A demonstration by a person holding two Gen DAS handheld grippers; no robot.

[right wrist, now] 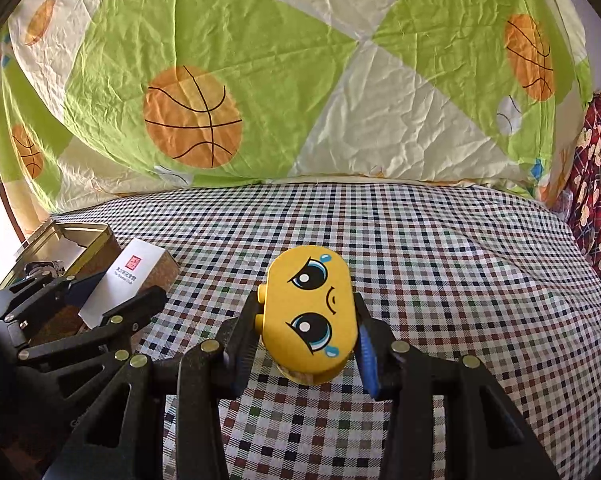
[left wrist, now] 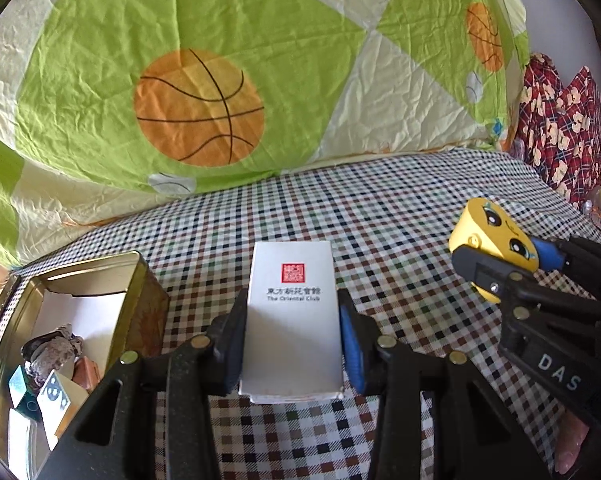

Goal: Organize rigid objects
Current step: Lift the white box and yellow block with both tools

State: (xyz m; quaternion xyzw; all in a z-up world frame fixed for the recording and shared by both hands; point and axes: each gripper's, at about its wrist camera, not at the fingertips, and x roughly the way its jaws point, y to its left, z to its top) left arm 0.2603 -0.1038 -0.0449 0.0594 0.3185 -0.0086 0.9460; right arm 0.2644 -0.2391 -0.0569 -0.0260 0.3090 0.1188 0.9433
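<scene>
My left gripper [left wrist: 292, 344] is shut on a white box [left wrist: 294, 320] with a red seal and "The Oriental Club" printed on it, held just above the checked cloth. The same white box [right wrist: 120, 284] shows at the left of the right wrist view, in the left gripper [right wrist: 100, 300]. My right gripper [right wrist: 306, 332] is shut on a yellow case [right wrist: 312, 316] with a crying cartoon face, its pads pressing both sides. In the left wrist view the yellow case [left wrist: 496, 236] and right gripper [left wrist: 504, 268] sit at the right.
An open gold tin [left wrist: 4, 360] at the left holds several small items and a white card; the gold tin [right wrist: 88, 236] also appears beside the white box. A green quilt with basketballs [left wrist: 200, 108] rises behind the checked cloth [left wrist: 380, 220]. Red patterned fabric [left wrist: 560, 120] lies far right.
</scene>
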